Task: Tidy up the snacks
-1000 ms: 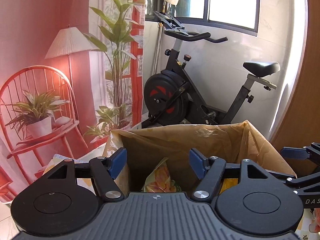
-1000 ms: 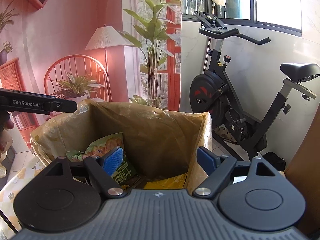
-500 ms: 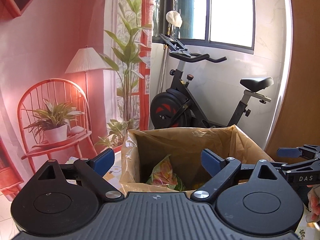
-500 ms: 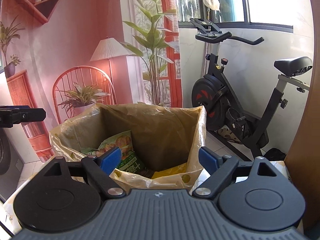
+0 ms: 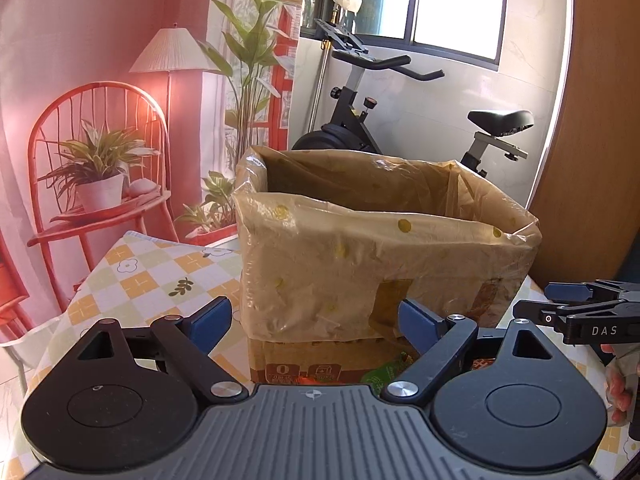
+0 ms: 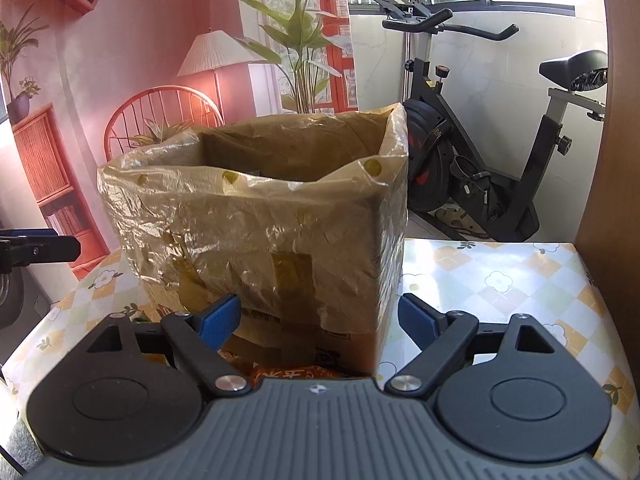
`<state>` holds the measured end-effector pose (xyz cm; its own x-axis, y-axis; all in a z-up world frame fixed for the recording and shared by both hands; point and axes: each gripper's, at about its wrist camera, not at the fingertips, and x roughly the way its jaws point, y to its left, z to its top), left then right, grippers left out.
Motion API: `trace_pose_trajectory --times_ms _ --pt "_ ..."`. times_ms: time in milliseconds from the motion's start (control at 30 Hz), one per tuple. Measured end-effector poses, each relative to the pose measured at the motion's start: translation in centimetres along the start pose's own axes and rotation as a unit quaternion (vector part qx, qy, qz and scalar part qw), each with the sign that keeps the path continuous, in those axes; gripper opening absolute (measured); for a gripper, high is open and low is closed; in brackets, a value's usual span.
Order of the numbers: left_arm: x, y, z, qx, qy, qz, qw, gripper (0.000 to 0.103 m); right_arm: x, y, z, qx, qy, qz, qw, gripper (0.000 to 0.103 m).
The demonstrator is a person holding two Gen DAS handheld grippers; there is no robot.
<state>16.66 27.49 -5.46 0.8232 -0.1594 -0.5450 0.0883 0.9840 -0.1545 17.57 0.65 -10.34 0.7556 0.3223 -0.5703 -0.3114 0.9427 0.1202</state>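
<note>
Both the left gripper (image 5: pixel 314 320) and right gripper (image 6: pixel 320 318) hang wide open and empty in front of the plastic-lined brown cardboard box (image 6: pixel 256 220), seemingly between drops, so next comes reaching for what looks like an orange snack packet (image 6: pixel 296 372) at the box's foot.

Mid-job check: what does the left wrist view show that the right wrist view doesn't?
Only the left wrist view shows the right tool from the side, fingertips of the hand holding it, and a green snack packet by the box base. Only the right wrist view shows an orange packet at the box's foot and the left tool's tip at the frame's left edge. Both show the bag-lined cardboard box on the checked tablecloth, and the exercise bike.
</note>
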Motion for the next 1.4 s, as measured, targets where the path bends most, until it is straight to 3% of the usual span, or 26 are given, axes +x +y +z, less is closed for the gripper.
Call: trace_pose_trajectory --times_ms 533,900,1267,1367,1400 --pt "3.7 -0.1 -5.6 -0.041 0.068 -0.036 0.9962 0.091 6.5 -0.5 -5.9 0.03 0.095 -0.009 0.995 0.096" --pt "6.1 0.0 -7.7 -0.062 0.108 -0.064 0.9901 0.092 5.7 -0.6 -7.4 0.05 0.1 -0.001 0.994 0.094" --pt "9.0 -0.7 -9.6 -0.081 0.139 -0.098 0.982 0.099 5.7 -0.6 -7.5 0.052 0.102 0.006 0.993 0.091" --pt "9.0 -1.2 -10.0 -0.068 0.14 -0.1 0.9827 0.091 5.7 -0.7 -7.5 0.055 0.101 0.006 0.993 0.091" --pt "9.0 -1.3 -10.0 -0.067 0.137 -0.108 0.9823 0.08 5.7 -0.7 -7.5 0.056 0.101 0.006 0.993 0.091"
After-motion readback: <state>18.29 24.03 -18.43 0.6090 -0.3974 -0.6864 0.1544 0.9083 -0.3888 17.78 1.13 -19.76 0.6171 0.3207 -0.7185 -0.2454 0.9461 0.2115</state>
